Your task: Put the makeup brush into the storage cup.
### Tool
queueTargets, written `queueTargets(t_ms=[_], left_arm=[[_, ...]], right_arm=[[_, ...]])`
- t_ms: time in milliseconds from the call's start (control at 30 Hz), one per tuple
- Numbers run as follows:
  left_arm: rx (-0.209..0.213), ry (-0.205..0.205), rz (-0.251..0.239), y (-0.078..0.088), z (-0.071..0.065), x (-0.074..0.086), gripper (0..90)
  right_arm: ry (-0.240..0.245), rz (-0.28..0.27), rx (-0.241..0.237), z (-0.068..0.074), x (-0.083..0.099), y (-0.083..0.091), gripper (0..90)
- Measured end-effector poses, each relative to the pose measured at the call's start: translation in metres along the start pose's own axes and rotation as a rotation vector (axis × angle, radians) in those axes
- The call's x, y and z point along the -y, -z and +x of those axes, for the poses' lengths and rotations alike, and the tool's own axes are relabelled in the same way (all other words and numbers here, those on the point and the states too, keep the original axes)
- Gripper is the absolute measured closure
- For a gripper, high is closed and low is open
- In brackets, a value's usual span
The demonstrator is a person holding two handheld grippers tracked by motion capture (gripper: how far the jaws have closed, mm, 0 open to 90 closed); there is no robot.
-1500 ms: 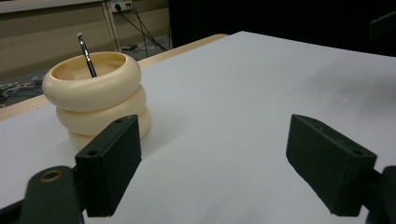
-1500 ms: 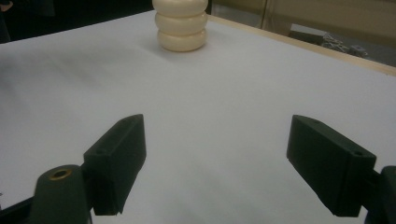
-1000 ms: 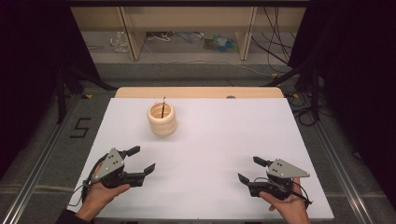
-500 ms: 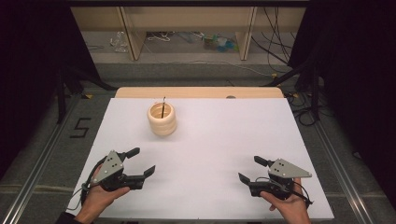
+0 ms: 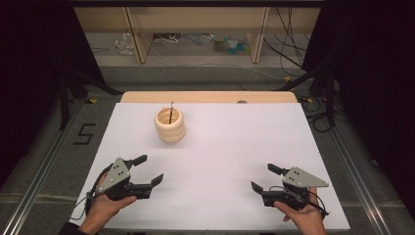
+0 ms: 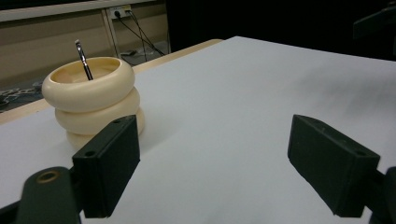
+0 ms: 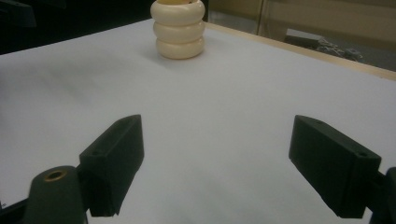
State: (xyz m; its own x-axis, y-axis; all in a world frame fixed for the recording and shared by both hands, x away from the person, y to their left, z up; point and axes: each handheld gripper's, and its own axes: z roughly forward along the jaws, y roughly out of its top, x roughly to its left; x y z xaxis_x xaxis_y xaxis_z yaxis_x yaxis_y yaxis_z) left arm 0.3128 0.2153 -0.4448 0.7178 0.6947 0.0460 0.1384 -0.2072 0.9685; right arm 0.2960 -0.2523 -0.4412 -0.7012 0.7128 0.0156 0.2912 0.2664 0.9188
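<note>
Two hand-held grippers rest low over the near edge of a white bench [image 5: 220,147], one in each of the person's hands. Left hand-held gripper [image 5: 149,170]: jaws spread wide with nothing between them, pointing forward and to the right across the bench top. Right hand-held gripper [image 5: 264,177]: jaws likewise spread and empty, pointing forward and to the left. The two are well apart, at opposite near corners.

Cream holder [image 5: 170,125] (three stacked rings in outline) stands upright on the far left part of the bench, nearer to the left hand-held gripper than to the right, and well apart from both. A thin dark stick [image 5: 171,111] with a shiny tip leans inside it and rises above the rim.

Left gripper view: the holder [image 6: 93,100] sits beyond the left jaw, the stick [image 6: 83,59] tilted against its inner wall. Right gripper view: the holder [image 7: 179,29] stands far off, at the top of the picture, above the open gap between the jaws.
</note>
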Motion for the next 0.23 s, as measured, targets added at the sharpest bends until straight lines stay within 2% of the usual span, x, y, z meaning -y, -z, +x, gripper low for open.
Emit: queueTargets(t_ms=[167, 200, 233], left_arm=[[0.005, -0.004, 0.004, -0.0012, -0.0008, 0.0004, 16.8], [0.007, -0.014, 0.005, -0.0012, -0.0002, 0.0001, 16.9], [0.006, -0.004, 0.007, -0.0013, -0.0009, 0.0005, 16.9]], right_arm=[[0.004, -0.003, 0.000, -0.0005, 0.0004, -0.0003, 19.1], [0.002, -0.001, 0.001, -0.0003, 0.0004, -0.0003, 19.1], [0.003, -0.003, -0.001, -0.0002, 0.0006, -0.0007, 19.1]])
